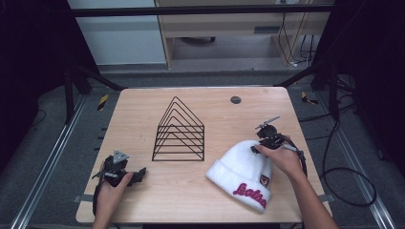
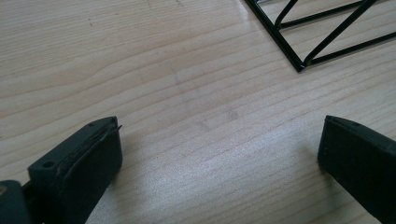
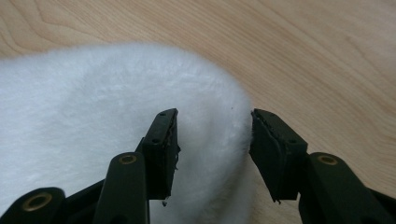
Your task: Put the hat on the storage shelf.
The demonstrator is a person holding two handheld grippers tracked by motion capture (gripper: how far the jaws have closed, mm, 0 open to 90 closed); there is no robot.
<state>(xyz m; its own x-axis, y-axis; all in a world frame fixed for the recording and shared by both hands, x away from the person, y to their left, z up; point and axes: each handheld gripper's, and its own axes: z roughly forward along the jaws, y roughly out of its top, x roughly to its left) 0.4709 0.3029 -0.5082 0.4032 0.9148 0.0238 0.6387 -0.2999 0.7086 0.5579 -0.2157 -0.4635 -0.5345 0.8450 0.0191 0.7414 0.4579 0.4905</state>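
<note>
A pale wood surface (image 1: 143, 191) stands on grey floor, with dark frame and cables around it. The white hat (image 1: 241, 169) lies front right, crown to the far side, cuff nearest. The right gripper (image 3: 214, 135) straddles the crown, jaws apart. The left gripper (image 2: 219, 149) rests front left, jaws wide apart. A wire rack (image 1: 179, 133), empty, stands mid-surface.

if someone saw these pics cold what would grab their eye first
Probably the fluffy white beanie with pink lettering on its cuff, lying at the near right of the wooden table, with the right gripper open over its crown. Next, the black wire rack of nested triangles standing mid-table, and the left gripper open at near left.
</note>
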